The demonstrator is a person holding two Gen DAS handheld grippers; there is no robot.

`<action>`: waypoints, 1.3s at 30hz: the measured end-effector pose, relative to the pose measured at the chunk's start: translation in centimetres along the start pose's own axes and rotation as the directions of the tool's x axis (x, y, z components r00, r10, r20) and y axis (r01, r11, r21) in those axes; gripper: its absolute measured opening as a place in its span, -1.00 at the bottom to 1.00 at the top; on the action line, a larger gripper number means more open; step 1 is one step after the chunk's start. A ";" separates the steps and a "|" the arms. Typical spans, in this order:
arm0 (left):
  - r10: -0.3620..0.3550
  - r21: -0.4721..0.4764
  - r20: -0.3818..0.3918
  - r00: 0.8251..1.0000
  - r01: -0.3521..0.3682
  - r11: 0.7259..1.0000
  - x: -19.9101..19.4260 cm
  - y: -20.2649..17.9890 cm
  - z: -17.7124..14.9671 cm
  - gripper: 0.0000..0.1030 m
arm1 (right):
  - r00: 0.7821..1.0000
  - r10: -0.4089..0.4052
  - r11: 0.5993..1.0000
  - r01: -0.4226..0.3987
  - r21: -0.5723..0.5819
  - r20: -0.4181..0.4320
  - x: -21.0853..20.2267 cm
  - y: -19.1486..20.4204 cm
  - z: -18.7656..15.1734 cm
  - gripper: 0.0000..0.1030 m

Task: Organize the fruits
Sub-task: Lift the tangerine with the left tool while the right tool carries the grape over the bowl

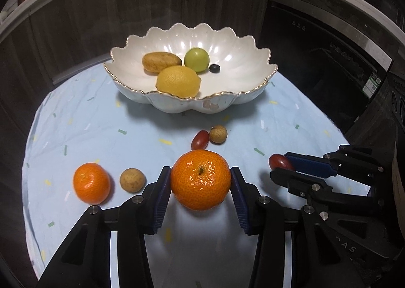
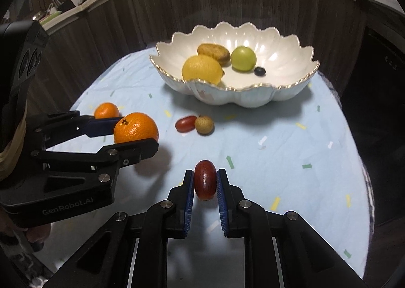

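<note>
Our left gripper (image 1: pixel 200 181) clamps a stem-up orange (image 1: pixel 201 179); our right gripper (image 2: pixel 205 183) pinches an upright, glossy red date (image 2: pixel 205 183), bowl (image 2: pixel 253 98) at twelve.

Left gripper (image 1: pixel 200 181) and right gripper (image 2: pixel 205 183) jaws both clamped.

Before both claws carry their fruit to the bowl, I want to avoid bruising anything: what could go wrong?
The left claw and right claw sit close together and could collide. The small red fruit, pinched only at its sides, might slip. Dropping the mandarin into the bowl could hit the lemon.
</note>
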State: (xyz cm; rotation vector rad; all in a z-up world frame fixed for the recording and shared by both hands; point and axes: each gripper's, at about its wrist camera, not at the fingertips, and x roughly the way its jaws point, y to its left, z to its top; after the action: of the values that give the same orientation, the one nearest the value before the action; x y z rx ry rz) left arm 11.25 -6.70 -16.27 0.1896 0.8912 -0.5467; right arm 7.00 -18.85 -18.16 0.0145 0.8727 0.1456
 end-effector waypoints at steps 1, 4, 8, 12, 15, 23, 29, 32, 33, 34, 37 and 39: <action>0.005 -0.002 0.004 1.000 -0.005 1.000 -0.3 -0.1 0.0 -0.12 | 1.000 -0.001 1.000 0.001 -0.001 0.009 -0.4 0.1 0.1 -0.63; 0.021 -0.016 0.016 1.000 -0.021 1.000 -1.3 -0.2 0.1 -0.12 | 1.000 -0.002 1.000 0.002 -0.004 0.030 -1.4 0.2 0.5 -0.63; 0.044 -0.040 0.029 0.999 -0.043 0.998 -2.4 -0.3 0.2 -0.12 | 0.998 -0.004 1.000 0.004 -0.008 0.055 -2.5 0.3 1.0 -0.63; 0.067 -0.061 0.037 0.997 -0.065 0.996 -3.2 -0.3 0.6 -0.12 | 0.997 -0.006 1.000 0.006 -0.005 0.073 -3.5 0.4 1.5 -0.63; 0.080 -0.075 0.042 0.996 -0.076 0.994 -3.8 -0.2 1.1 -0.12 | 0.996 -0.007 1.000 0.007 -0.001 0.085 -4.0 0.3 2.1 -0.63; 0.098 -0.095 0.066 0.993 -0.092 0.991 -4.5 -0.2 2.8 -0.13 | 0.993 -0.017 1.000 0.014 0.018 0.121 -5.1 -0.4 3.7 -0.63; 0.108 -0.105 0.080 0.991 -0.099 0.990 -4.6 -0.1 4.0 -0.13 | 0.988 -0.038 0.999 0.033 0.033 0.147 -5.4 -1.2 5.2 -0.63; 0.114 -0.110 0.083 0.990 -0.104 0.988 -4.5 0.2 4.8 -0.13 | 0.987 -0.047 0.998 0.040 0.045 0.155 -5.4 -1.7 6.0 -0.63; 0.114 -0.111 0.086 0.990 -0.105 0.988 -4.4 0.3 5.0 -0.13 | 0.986 -0.050 0.998 0.042 0.050 0.158 -5.4 -1.9 6.2 -0.63; 0.117 -0.110 0.089 0.989 -0.107 0.988 -4.4 0.3 5.3 -0.13 | 0.986 -0.052 0.998 0.044 0.052 0.160 -5.3 -2.0 6.4 -0.63; 0.121 -0.108 0.099 0.988 -0.110 0.988 -4.3 0.5 6.1 -0.13 | 0.984 -0.061 0.997 0.051 0.059 0.168 -5.2 -2.4 7.0 -0.63; 0.124 -0.109 0.105 0.987 -0.113 0.988 -4.0 0.7 6.8 -0.13 | 0.983 -0.066 0.996 0.056 0.063 0.172 -5.1 -2.6 7.4 -0.63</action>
State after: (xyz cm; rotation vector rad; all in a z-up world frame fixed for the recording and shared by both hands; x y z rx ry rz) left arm 14.25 -7.12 -8.95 0.1168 0.7920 -0.3956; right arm 9.71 -21.81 -9.67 0.0545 0.7013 0.0606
